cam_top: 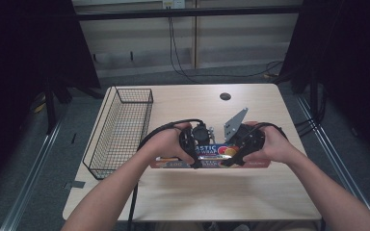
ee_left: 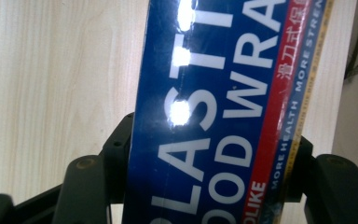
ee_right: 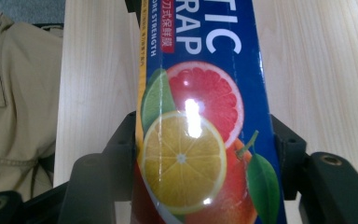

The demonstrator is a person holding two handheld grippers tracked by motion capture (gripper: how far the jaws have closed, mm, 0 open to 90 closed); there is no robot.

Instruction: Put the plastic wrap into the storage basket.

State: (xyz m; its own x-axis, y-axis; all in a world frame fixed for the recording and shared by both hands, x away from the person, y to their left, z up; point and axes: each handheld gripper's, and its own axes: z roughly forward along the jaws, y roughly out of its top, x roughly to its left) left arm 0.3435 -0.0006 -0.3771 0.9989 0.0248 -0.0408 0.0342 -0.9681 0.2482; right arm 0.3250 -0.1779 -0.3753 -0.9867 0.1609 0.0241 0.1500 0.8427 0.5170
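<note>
While both claws are clamped on the long blue cardboard box of plastic food wrap [cam_top: 211,156], which lies lengthwise on the pale wooden bench [cam_top: 197,197] near the person's edge, the likeliest trouble is uneven handling. The left claw [cam_top: 191,155] holds the end with the white lettering, its jaws pressed against the box's two long sides; the right claw [cam_top: 235,155] grips the end printed with citrus slices in the same way. If one hand lifts or turns ahead of the other, I judge the light carton could twist, buckle, or slide through the pads, since its glossy film looks slippery. A carry toward the black wire basket [cam_top: 120,132] at the left could also catch the box's end on the rim.

From the high view comes the layout: both hands, the basket well apart from the box, and the bare bench beyond. Close up, the left gripper view shows the box [ee_left: 205,116] seated between its black jaws, and the right gripper view shows the box's fruit picture [ee_right: 200,140] and a beige garment [ee_right: 18,93] at the bench's edge.
</note>
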